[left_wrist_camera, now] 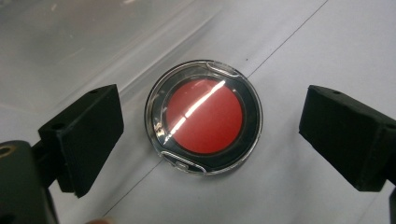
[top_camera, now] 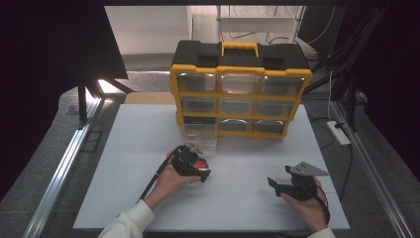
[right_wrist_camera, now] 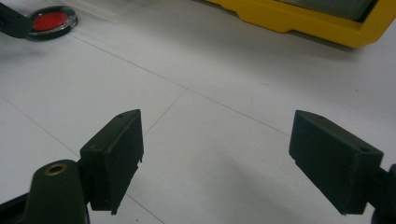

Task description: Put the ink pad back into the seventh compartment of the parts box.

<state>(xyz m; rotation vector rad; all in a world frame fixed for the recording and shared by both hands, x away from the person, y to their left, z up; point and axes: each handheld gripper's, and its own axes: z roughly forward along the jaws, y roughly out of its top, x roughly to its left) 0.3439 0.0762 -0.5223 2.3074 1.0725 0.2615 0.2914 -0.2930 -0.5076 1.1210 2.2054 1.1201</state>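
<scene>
the red round case (left_wrist_camera: 203, 116) lies on the table (left_wrist_camera: 327, 51) between the open left gripper (left_wrist_camera: 210, 140) jaws, untouched, bare table around; the right gripper (right_wrist_camera: 217, 158) is open.

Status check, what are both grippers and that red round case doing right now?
Left gripper open, jaws either side of the red round case, not touching. Case flat on the table, beside the pulled-out clear drawer. Right gripper open, empty. Nothing in the way.
</scene>
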